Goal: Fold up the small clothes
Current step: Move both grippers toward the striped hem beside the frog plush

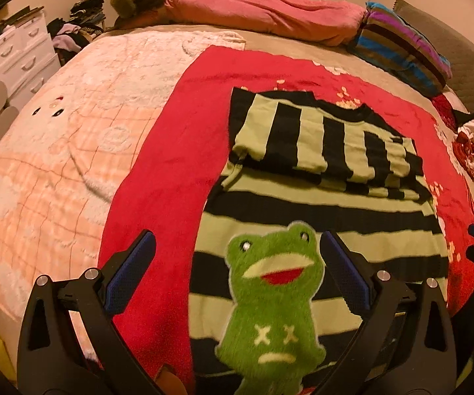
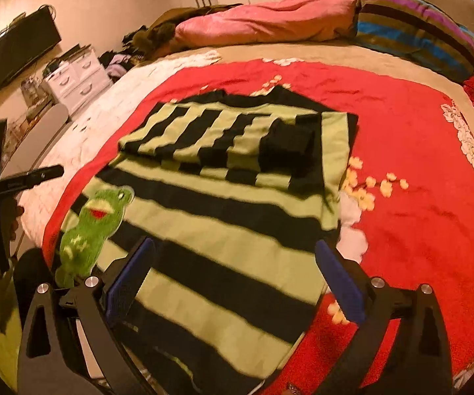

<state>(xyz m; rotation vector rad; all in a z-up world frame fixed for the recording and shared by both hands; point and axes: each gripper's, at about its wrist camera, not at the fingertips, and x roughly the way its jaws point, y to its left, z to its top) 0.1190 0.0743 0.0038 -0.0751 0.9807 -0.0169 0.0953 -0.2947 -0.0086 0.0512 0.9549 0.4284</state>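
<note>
The striped sweater (image 2: 223, 204) lies flat on the red blanket (image 2: 401, 171) on the bed, sleeves folded across its far half. Both grippers, left (image 1: 237, 273) and right (image 2: 237, 276), hover over its near hem, jaws released and empty. The left is nearer the frog patch (image 1: 273, 302).

Both wrist cameras look steeply down, close above the bed; each shares the green-and-black striped knit sweater (image 1: 319, 204) (image 2: 223, 217) on the red fleece blanket (image 1: 171, 164) (image 2: 417, 197).
</note>
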